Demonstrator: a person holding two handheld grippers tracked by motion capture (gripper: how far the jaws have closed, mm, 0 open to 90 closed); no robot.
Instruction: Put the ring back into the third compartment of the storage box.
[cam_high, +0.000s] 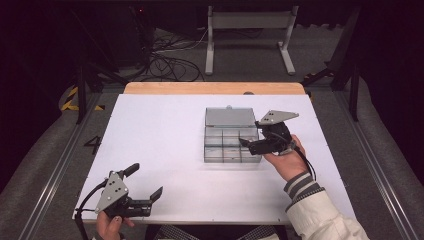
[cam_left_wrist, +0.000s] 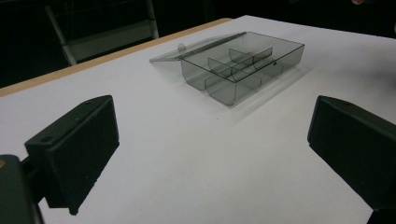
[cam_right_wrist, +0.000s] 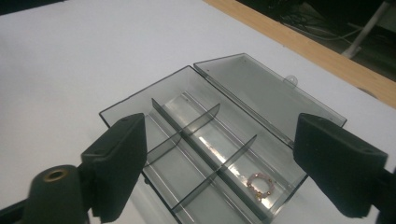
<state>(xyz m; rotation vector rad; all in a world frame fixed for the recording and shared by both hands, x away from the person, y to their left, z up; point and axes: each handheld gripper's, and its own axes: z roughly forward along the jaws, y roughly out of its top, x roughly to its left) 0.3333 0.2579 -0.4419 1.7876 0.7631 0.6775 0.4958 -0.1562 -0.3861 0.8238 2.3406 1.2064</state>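
The clear compartment box (cam_high: 231, 142) is lying open on the white counter (cam_high: 160, 140), lid flat behind it, with a small bead ring (cam_right_wrist: 259, 185) sitting in one compartment. The right gripper (cam_high: 243, 143) is hovering over the box, fingers (cam_right_wrist: 119, 158) standing wide apart and holding nothing. The left gripper (cam_high: 156, 196) is resting near the counter's front edge, well apart from the box, fingers spread and gripping nothing.

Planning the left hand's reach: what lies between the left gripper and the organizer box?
Nothing: the left gripper view shows bare white table between the left gripper and the organizer box.

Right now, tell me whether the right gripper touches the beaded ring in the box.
Apart. The right gripper view shows the right gripper open above the box, the beaded ring lying free inside.
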